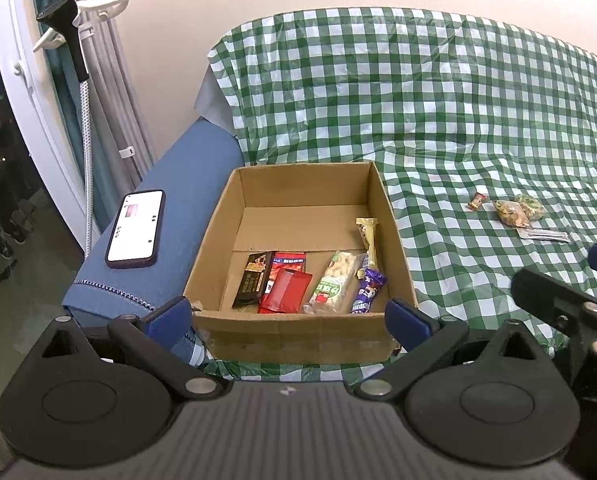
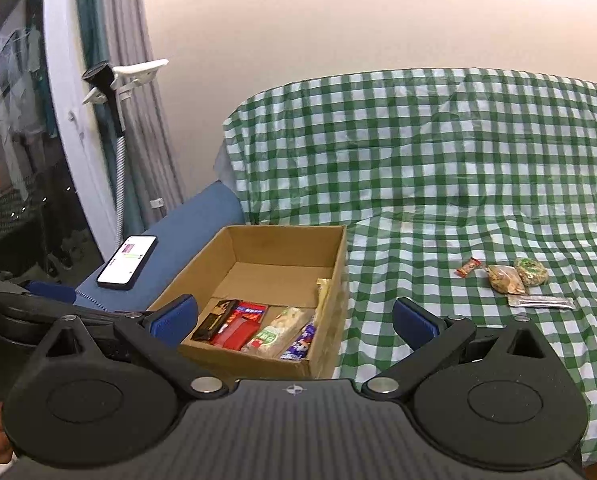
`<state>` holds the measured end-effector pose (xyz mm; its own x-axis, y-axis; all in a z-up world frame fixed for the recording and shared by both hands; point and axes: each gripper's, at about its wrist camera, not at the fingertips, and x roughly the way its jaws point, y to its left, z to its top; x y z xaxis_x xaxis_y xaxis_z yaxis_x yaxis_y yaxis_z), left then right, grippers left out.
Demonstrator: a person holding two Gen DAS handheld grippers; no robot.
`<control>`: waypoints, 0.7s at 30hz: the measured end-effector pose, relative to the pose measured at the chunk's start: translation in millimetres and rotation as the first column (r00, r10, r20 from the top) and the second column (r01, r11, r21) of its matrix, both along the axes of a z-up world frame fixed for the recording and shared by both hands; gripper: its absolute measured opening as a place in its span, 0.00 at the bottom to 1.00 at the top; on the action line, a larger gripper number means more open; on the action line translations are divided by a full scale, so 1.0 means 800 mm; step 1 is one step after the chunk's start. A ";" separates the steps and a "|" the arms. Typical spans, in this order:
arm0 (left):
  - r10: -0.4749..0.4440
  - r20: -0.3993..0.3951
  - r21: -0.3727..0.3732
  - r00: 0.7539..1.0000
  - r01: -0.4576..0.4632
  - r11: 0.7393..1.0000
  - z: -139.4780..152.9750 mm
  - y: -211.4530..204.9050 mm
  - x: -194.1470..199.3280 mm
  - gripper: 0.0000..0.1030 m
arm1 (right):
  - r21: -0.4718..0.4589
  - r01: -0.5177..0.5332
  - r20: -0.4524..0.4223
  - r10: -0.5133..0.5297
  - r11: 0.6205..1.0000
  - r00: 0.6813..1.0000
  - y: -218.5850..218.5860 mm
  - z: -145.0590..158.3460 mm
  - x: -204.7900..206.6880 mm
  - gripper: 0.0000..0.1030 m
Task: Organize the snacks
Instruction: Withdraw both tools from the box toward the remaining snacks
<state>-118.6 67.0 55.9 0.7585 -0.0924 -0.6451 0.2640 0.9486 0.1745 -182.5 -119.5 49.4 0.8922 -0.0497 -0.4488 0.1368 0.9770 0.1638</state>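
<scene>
Grippers (image 1: pixel 288 316) (image 2: pixel 294 322) agape before snack box (image 1: pixel 298 332).

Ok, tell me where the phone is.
The phone lies screen-up on the blue cushion, just left of the box; both views show it at left.

— What sort of place is this?
— A home, likely a living room: a sofa under a green checked cloth (image 1: pixel 438 100), grey curtains (image 1: pixel 110 80), a phone (image 1: pixel 137 229) on the blue-covered armrest (image 1: pixel 190 184).
</scene>
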 end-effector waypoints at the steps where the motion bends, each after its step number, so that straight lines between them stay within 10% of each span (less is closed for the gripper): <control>1: 0.000 -0.001 0.004 1.000 0.000 1.000 0.000 -0.004 0.003 1.00 | 0.008 0.010 -0.001 -0.010 1.000 1.000 -0.005 -0.002 0.000 0.99; 12: -0.076 -0.054 0.026 0.996 0.078 0.997 -0.005 -0.092 0.061 1.00 | 0.023 0.156 -0.032 -0.155 0.988 0.987 -0.085 -0.028 -0.012 0.99; 21: -0.223 -0.109 0.091 0.969 0.233 0.968 -0.040 -0.238 0.134 1.00 | 0.039 0.399 -0.101 -0.394 0.916 0.914 -0.222 -0.078 -0.019 0.99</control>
<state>-11.3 -123.0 24.2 0.6586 -0.1853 -0.7293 0.4918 0.8395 0.2308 -197.9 -296.9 -13.2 0.7607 -0.3626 -0.5383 0.5274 0.8287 0.1871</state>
